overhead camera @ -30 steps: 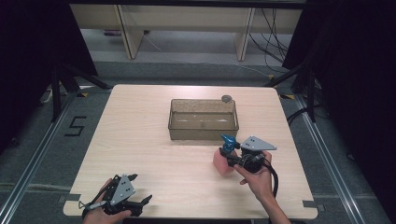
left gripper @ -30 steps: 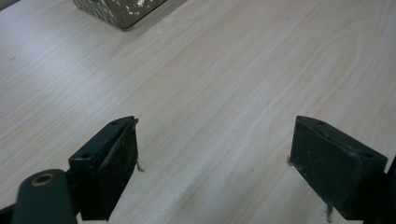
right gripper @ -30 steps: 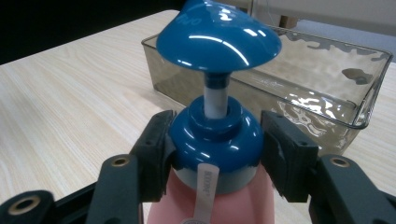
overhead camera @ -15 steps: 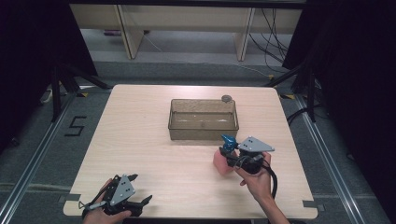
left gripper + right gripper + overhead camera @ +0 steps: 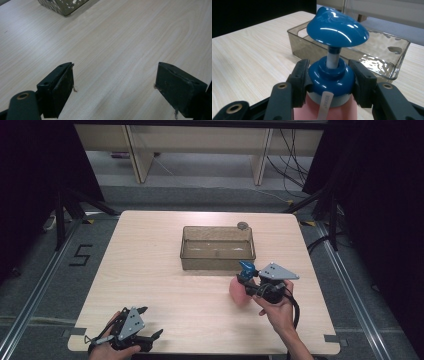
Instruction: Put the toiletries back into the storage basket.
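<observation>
A pink pump bottle [image 5: 235, 293] with a blue pump head [image 5: 337, 27] stands just in front of the bin's right end. My right gripper [image 5: 246, 282] is shut on its blue collar [image 5: 329, 78], with one pad [image 5: 301, 75] pressed on each side below the pump head. A hand holds this gripper from the near right. Over the table's front left corner my left gripper [image 5: 151, 321] is held open. In the left gripper view its jaws [image 5: 113, 82] stand wide apart over bare wood with nothing between them.
A clear smoky plastic bin [image 5: 217, 262] sits mid-table, and its inside [image 5: 387, 57] looks empty. A small grey round object [image 5: 242, 225] lies on the table behind the bin's far right corner. The light wood table [image 5: 150, 270] has open space on its left half.
</observation>
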{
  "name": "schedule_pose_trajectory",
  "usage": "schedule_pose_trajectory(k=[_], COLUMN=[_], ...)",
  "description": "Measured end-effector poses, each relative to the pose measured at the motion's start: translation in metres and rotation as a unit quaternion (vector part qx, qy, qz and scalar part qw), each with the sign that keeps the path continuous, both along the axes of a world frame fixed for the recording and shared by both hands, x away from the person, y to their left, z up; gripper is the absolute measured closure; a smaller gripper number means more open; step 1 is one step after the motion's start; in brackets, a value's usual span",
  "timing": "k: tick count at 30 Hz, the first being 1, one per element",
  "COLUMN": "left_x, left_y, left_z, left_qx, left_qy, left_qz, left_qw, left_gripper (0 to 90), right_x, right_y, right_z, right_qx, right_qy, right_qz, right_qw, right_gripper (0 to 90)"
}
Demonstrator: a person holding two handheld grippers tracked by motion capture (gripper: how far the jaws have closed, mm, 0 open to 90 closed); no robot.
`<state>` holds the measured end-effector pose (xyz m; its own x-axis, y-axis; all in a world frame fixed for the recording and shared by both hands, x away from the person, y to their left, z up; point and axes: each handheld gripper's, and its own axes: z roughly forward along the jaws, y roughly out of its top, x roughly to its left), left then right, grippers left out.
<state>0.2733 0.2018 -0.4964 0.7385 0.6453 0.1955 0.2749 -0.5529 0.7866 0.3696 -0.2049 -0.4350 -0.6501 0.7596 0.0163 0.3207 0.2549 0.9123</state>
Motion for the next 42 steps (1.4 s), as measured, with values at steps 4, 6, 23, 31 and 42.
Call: schedule_pose_trajectory(k=[4, 6, 23, 31, 42], left_x=[0.000, 0.000, 0.001, 0.002, 0.002], left_y=[0.001, 0.001, 0.000, 0.002, 0.002], left_z=[0.001, 0.000, -0.002, -0.001, -0.001], left_qx=[0.005, 0.003, 0.005, 0.002, -0.001], left_qy=[0.001, 0.001, 0.000, 0.002, 0.003], left_qz=[-0.001, 0.000, 0.003, 0.005, 0.004], left_qw=[1.0000, 1.0000, 1.0000, 1.0000, 1.0000], left_gripper=[14.8, 14.8, 14.8, 14.8, 14.8], right_x=[0.001, 0.003, 0.017, 0.022, 0.033], right_y=[-0.002, -0.002, -0.005, -0.005, -0.001], right_z=[0.002, 0.003, 0.018, 0.027, 0.039], right_qx=[-0.007, 0.005, 0.010, 0.010, 0.010], right_qy=[-0.003, 0.002, -0.009, -0.013, -0.022], right_qz=[-0.006, -0.011, -0.017, -0.022, -0.017], right_qw=[0.9999, 0.9999, 0.9998, 0.9996, 0.9996], right_gripper=[53.4, 53.3, 53.4, 53.4, 53.4])
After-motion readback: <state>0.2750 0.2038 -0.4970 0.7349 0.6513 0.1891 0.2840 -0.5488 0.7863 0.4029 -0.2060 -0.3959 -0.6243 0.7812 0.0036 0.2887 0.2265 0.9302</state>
